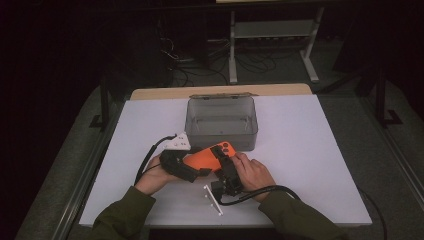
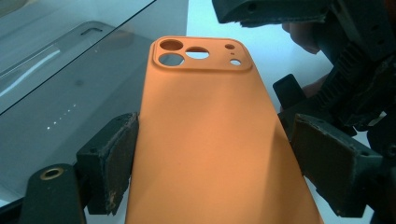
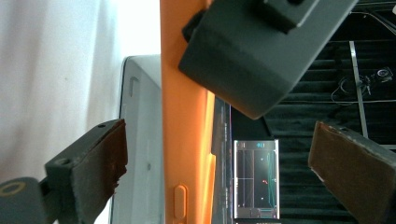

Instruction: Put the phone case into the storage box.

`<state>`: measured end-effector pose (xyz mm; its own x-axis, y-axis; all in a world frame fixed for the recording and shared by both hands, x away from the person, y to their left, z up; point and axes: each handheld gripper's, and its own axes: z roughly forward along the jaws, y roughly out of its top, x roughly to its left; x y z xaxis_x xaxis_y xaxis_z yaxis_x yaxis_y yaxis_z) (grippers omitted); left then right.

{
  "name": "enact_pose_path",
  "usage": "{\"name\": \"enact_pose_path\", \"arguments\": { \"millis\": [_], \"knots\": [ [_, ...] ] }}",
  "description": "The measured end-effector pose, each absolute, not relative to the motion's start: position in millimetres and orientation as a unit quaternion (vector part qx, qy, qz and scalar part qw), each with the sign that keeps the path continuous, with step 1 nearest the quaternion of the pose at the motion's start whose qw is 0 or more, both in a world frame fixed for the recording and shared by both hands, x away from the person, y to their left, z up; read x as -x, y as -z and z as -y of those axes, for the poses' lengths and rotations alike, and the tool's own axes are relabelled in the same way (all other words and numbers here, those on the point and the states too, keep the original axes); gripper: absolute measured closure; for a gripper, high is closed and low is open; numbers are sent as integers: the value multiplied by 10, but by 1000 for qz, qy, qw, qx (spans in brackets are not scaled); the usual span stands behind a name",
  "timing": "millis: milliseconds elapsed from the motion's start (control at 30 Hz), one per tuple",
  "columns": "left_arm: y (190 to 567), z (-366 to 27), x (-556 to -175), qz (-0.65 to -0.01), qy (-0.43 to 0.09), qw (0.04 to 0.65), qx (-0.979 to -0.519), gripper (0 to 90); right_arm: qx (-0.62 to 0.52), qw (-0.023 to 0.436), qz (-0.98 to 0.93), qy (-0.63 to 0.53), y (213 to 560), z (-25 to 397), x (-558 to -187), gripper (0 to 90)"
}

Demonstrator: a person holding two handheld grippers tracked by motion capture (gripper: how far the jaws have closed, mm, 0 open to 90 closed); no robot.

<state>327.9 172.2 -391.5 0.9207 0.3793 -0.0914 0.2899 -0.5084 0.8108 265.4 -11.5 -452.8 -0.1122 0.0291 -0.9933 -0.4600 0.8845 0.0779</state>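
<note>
Two grippers meet on an orange phone case (image 1: 202, 156) mid-table, at 6 o'clock of the grey open box (image 1: 221, 121) on the white table (image 1: 310, 150). High view: left gripper (image 1: 192, 170) comes in from 8 o'clock, right gripper (image 1: 226, 170) from 5 o'clock; jaw state not readable there.

Left gripper view: left gripper (image 2: 212, 158) jaws pinch the case (image 2: 210, 140) by both long edges, camera cutouts at 12 o'clock.

Right gripper view: right gripper (image 3: 219, 168) jaws spread wide, case (image 3: 182, 140) edge-on between them, touching neither pad.
</note>
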Motion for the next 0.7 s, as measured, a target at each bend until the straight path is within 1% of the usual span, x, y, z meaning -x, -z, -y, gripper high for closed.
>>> {"name": "enact_pose_path", "arguments": {
  "millis": [233,333,467,700],
  "knots": [
    [3909,-1724,-3280,-194,-50,458,-866,168,148,648,-724,-183,4538,100,-2652,82],
    [3907,-1731,-3285,-194,-52,457,-866,168,147,648,-725,-182,4544,99,-2631,137],
    [3907,-1741,-3292,-198,-53,458,-865,167,147,651,-722,-183,4546,95,-2603,175],
    [3909,-1741,-3295,-198,-52,459,-865,168,140,647,-728,-179,4558,94,-2585,272]
  ]
}}
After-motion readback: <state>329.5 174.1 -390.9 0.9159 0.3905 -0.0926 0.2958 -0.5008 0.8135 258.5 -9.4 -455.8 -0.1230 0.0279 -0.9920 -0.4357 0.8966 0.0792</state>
